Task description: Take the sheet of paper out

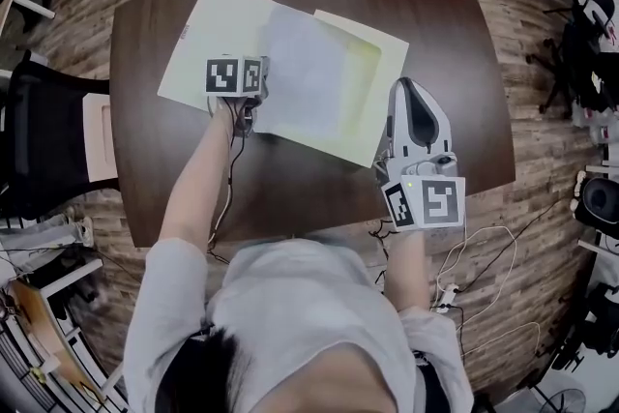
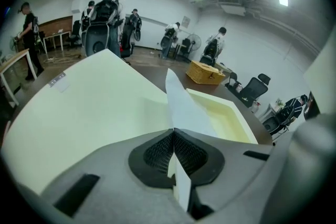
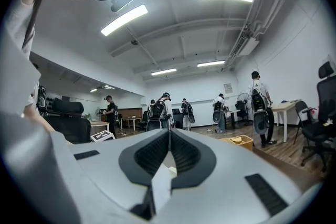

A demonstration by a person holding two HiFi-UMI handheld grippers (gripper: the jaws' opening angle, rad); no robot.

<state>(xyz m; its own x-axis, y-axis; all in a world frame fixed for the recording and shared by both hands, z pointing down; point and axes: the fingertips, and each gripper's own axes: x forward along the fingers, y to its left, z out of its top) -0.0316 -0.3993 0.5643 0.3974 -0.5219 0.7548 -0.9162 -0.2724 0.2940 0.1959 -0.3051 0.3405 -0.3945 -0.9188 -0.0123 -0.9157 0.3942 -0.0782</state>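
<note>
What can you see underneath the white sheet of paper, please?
An open pale yellow folder lies under the sheet, on the table. The sheet covers the folder's middle, so anything there is hidden.

No readable text; small label (image 2: 58, 80) on the pale folder (image 2: 94, 113) too blurred

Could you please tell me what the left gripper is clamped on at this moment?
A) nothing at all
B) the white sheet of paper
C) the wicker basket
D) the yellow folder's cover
B: in the left gripper view the left gripper has its jaws closed on the edge of the white sheet of paper, which stands up from the open yellow folder.
</note>
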